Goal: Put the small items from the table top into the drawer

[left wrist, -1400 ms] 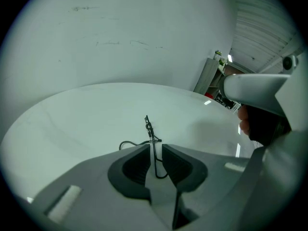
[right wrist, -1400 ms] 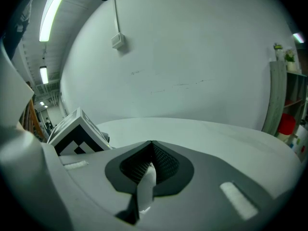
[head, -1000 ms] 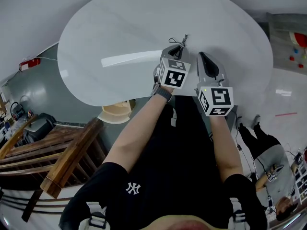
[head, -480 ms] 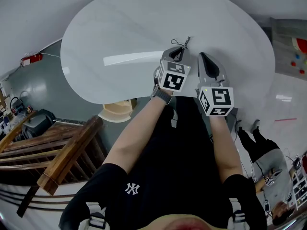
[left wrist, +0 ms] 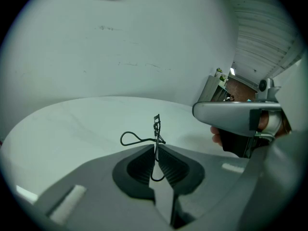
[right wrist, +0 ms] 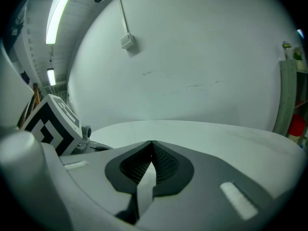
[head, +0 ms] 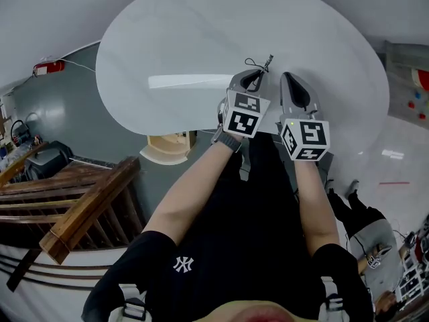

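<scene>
An oval white table (head: 188, 39) fills the upper head view. My left gripper (head: 257, 75) hovers over its near edge, shut on a black wire eyelash curler (head: 260, 64). In the left gripper view the eyelash curler (left wrist: 155, 131) stands upright, pinched between the dark pads (left wrist: 139, 165) of the left gripper (left wrist: 155, 148), one handle loop curling left. My right gripper (head: 287, 78) is close beside it on the right, shut with nothing held. The right gripper (right wrist: 151, 143) shows its pads pressed together. No drawer is visible.
A wooden railing (head: 87, 210) runs along the lower left. A pale round stool (head: 167, 149) sits under the table's near edge. A red object (head: 50, 66) lies at the far left, and a person (head: 369, 240) is on the floor at the lower right.
Both grippers have drifted slightly toward the table's near edge, side by side. The left one still holds the eyelash curler.
</scene>
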